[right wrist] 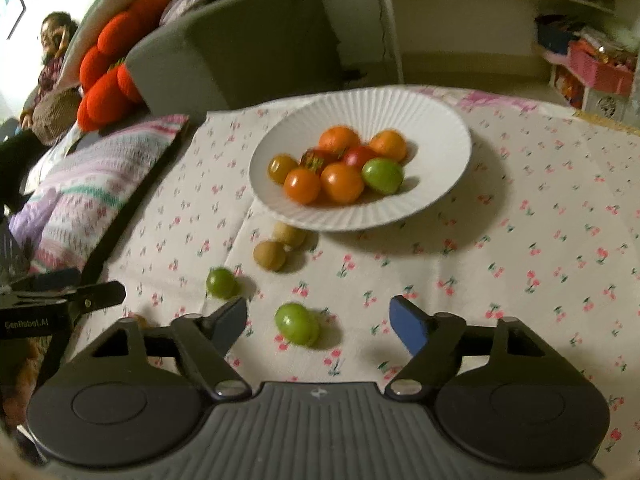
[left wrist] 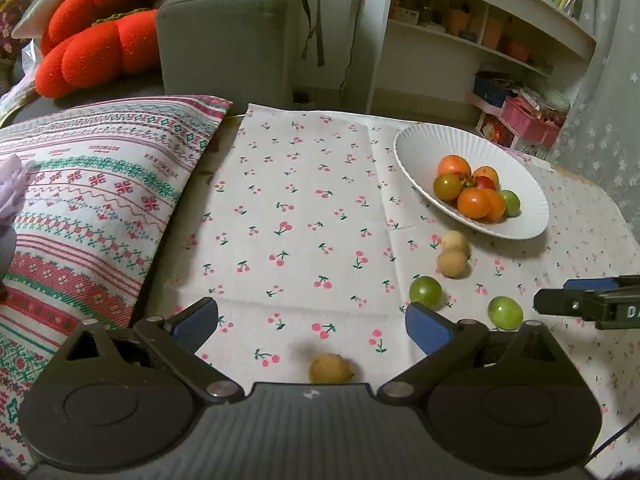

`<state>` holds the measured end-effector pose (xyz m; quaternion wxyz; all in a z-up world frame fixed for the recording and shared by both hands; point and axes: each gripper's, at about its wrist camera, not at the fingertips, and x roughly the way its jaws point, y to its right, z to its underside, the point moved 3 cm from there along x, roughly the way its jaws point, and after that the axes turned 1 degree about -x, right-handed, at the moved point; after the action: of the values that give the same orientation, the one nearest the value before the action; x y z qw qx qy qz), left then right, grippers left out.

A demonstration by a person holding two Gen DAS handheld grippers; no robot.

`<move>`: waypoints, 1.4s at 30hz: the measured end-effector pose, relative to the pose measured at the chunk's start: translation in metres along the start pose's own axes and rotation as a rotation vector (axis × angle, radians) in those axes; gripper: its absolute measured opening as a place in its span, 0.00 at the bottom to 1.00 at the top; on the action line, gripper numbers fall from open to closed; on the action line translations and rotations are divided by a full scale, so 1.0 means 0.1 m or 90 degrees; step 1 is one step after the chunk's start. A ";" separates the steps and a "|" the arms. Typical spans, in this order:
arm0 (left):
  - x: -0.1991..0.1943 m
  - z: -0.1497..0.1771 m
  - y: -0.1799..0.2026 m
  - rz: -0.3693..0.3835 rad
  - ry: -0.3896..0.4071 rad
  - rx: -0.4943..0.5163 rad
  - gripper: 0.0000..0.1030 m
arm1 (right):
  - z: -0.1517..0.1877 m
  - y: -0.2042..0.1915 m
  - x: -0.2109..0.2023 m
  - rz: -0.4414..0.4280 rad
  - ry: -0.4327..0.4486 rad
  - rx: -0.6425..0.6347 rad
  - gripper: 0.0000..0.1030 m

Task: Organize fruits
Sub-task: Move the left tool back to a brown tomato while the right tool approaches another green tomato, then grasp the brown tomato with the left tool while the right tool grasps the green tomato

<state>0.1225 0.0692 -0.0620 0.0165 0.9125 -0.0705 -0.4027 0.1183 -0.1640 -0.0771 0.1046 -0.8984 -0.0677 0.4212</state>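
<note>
Left tongs (left wrist: 312, 326): we hold them spread wide over the table, nothing between the blue pads.
Right tongs (right wrist: 318, 320): also spread wide and holding nothing; in the left wrist view they show only as a dark tip at 3 o'clock.
Nearest to the left: a small tan fruit (left wrist: 331, 368) lies at 6 o'clock from the gap in the tongs, back between the fingers, close to the tool body. We judge the left tongs nearer to it than the right.
Nearest to the right: a green fruit (right wrist: 297, 324) sits between the fingers, toward the left pad. A second green fruit (right wrist: 221, 282) lies at 10 o'clock, just beyond the left fingertip.
Other loose fruit: two tan ones (right wrist: 280, 246), touching or nearly so, sit at 11 o'clock, near the rim of the plate.
Plate (right wrist: 432, 120): white, fluted, shallow, at 12 o'clock in the right wrist view and 2 o'clock in the left; it carries a pile of orange, red and green fruits (right wrist: 340, 164).
Long axis: all are nearly round, so we judge any closing direction will do.
Textures: the green and orange skins look glossy and smooth; the tan ones matte. We expect them to roll easily.
Table (left wrist: 304, 208): covered by a soft white cloth with a cherry print, creased.
</note>
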 end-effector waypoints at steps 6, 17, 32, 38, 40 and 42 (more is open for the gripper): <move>0.05 0.09 -0.03 0.031 -0.036 -0.016 0.65 | 0.03 -0.04 0.04 0.001 -0.011 -0.007 0.60; 0.28 0.32 0.06 0.038 -0.113 -0.011 0.27 | 0.09 -0.10 0.20 0.016 -0.026 -0.040 0.58; 0.25 0.29 0.10 0.023 -0.089 0.014 0.08 | 0.11 -0.24 0.36 0.014 -0.042 -0.087 0.24; 0.25 0.28 0.10 0.017 -0.083 0.016 0.08 | 0.10 -0.26 0.34 0.023 -0.037 -0.092 0.24; 0.25 0.28 0.10 0.016 -0.079 0.019 0.08 | 0.09 -0.25 0.33 0.024 -0.034 -0.087 0.24; 0.24 0.27 0.10 0.016 -0.076 0.018 0.08 | 0.08 -0.25 0.32 0.024 -0.030 -0.083 0.24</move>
<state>0.1177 0.0563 -0.0969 0.0044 0.8860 -0.0888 -0.4551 0.1314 -0.1321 -0.0995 0.0360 -0.8943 -0.0803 0.4387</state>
